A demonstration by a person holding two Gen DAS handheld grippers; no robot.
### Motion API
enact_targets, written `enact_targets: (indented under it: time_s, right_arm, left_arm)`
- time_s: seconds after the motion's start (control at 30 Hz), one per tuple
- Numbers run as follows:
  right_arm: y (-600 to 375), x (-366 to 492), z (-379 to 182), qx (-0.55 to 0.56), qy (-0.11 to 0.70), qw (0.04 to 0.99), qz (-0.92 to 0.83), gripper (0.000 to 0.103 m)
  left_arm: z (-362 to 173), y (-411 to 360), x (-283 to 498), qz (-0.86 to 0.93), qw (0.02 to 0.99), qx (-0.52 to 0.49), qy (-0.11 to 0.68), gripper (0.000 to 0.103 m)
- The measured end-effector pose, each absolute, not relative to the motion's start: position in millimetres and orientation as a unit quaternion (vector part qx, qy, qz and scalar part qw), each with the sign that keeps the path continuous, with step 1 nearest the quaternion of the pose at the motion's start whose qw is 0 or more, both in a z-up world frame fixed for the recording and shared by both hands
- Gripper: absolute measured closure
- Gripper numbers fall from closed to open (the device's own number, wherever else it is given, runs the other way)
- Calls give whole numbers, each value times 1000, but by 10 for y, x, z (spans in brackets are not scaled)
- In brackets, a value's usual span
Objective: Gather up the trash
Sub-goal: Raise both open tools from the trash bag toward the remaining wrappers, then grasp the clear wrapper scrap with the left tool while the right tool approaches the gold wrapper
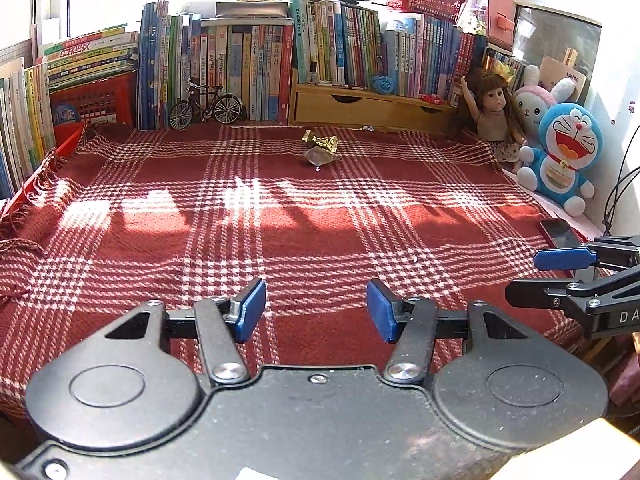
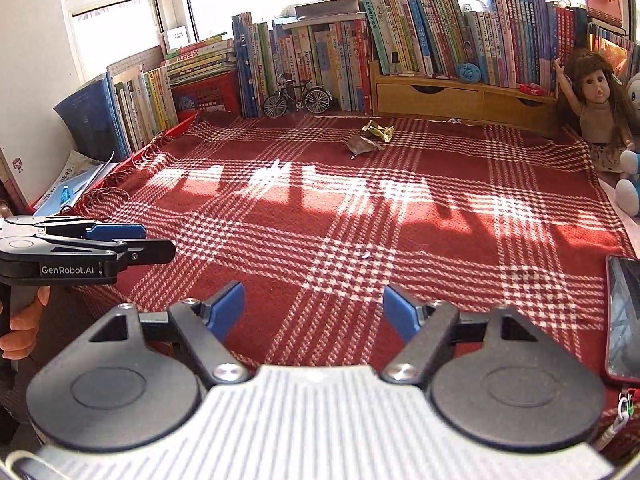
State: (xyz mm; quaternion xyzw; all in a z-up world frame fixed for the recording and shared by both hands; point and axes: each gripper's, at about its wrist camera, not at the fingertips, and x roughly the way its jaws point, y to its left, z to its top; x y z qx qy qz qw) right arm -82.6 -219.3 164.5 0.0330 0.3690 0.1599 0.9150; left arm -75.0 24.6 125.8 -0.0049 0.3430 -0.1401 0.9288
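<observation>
Wrappers (image 1: pixel 320 147) far ahead of both empty, parted claws, left (image 1: pixel 316 316) and right (image 2: pixel 312 314); risk: snagging loose cloth (image 1: pixel 280 220) instead.

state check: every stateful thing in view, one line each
left gripper: open, nothing between the fingers
right gripper: open, nothing between the fingers
gold wrapper: crumpled, lying on the cloth, not yet picked up
brown wrapper: crumpled, touching the gold one
wooden drawers: closed
phone: flat on the cloth, screen dark
doll: upright, one arm raised
</observation>
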Motion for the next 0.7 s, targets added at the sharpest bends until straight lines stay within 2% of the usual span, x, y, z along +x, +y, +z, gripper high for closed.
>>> enact_targets:
  time_s: [0.3, 0.6, 0.7]
  right_arm:
    - [-2276, -137, 1904, 9, 345, 930, 129, 18]
    - [-2659, 1132, 1943, 135, 371, 915, 84, 19]
    - [-2766, 1479, 1825, 174, 381, 905, 75, 24]
  left_arm:
    - [1521, 157, 177, -111, 936, -6, 335, 48]
    - [1370, -130, 1596, -84, 930, -13, 359, 45]
    - [1171, -317, 1950, -84, 928, 2, 363, 45]
